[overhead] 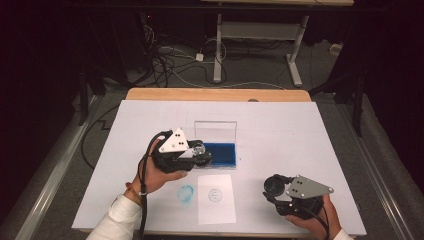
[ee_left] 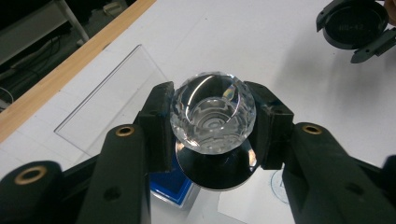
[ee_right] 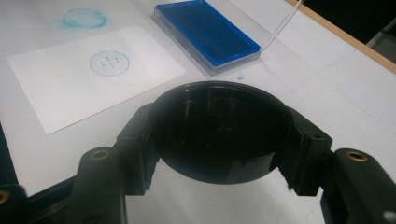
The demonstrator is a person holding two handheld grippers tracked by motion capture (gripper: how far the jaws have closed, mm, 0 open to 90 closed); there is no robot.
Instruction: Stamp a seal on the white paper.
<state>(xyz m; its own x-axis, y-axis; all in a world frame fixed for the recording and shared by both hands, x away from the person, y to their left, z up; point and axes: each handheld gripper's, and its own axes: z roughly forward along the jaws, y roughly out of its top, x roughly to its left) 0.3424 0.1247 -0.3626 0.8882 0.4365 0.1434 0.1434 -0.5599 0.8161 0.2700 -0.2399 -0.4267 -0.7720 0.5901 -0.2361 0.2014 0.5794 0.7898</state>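
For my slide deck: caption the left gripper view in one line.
Left gripper clamps a faceted crystal stamp above the blue ink pad.

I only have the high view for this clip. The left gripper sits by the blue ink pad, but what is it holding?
Observer: The left gripper is clamped on a faceted crystal-knob stamp, with its black base below.
Operator: And the dark round thing on the right?
Observer: The right gripper grips a hollow black cap, open side up.
Operator: Is the paper stamped?
Observer: Yes, the paper carries a faint blue circle print with a character inside.
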